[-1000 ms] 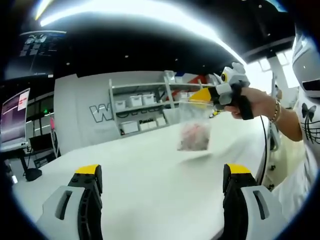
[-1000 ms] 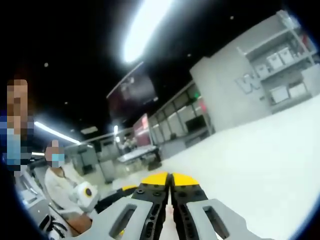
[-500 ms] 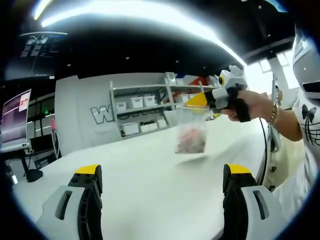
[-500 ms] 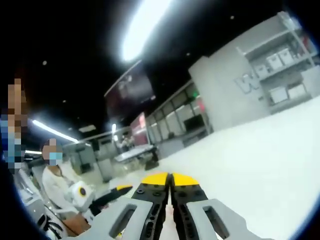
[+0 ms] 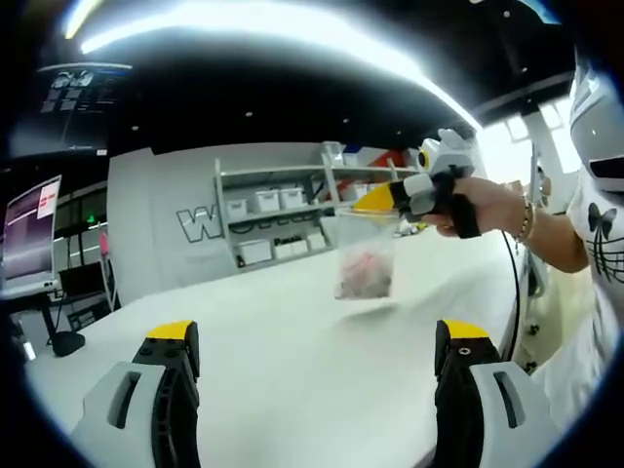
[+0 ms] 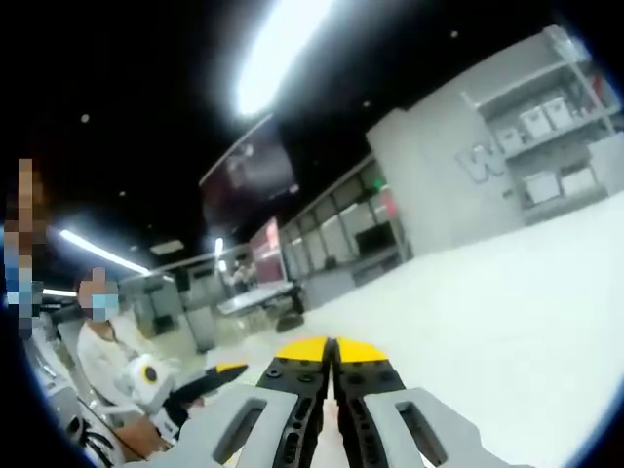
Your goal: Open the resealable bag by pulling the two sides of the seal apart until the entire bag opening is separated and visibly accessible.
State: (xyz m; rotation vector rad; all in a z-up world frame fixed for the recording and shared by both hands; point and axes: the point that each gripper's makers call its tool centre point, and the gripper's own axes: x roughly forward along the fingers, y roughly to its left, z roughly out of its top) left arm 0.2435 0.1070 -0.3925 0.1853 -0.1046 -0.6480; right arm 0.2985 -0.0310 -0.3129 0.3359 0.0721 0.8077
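Right gripper (image 6: 331, 343) fingers clamped on bag (image 5: 363, 255) top edge, bag hanging over table (image 5: 292, 322) far side. Left gripper (image 5: 317, 336) fingers spread, empty. Advice: pinch opposite seal lip, pull straight apart.

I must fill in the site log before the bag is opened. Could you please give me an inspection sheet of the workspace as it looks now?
Surface: long white table, bare where it shows.
Job's things: clear resealable plastic bag with pinkish contents, hanging above the table from its top edge; seal not visibly parted.
Clutter: nothing seen.
Grippers: right gripper shut on the bag's top edge; left gripper open, apart from the bag.
Cables: black cable hanging below the person's hand.
Surroundings: grey shelving with white boxes, grey wall with large letters, monitor, ceiling strip lights; seated person in the right gripper view.
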